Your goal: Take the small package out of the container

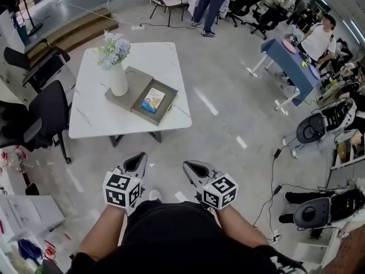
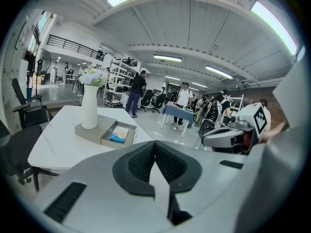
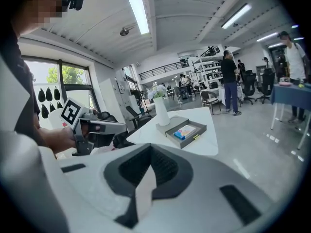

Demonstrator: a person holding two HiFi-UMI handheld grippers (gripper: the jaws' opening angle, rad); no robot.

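A small blue and white package point(image 1: 153, 100) lies in an open grey container point(image 1: 169, 99) on a white table point(image 1: 91, 119), well ahead of me. The left gripper view shows the package point(image 2: 119, 135) in the container point(image 2: 114, 143) far beyond the jaws. In the right gripper view it point(image 3: 184, 131) is equally distant. My left gripper point(image 1: 137, 160) and right gripper point(image 1: 191, 167) hover side by side over the floor, close to my body and short of the table. Both are shut with nothing between the pads point(image 2: 146, 161) point(image 3: 160, 166).
Beside the container, a white vase point(image 1: 118, 79) of flowers stands on a grey slab point(image 1: 134, 79). Black chairs point(image 1: 45, 119) are at the table's left. A blue table point(image 1: 291, 61), seated and standing people, machines and floor cables fill the right and back.
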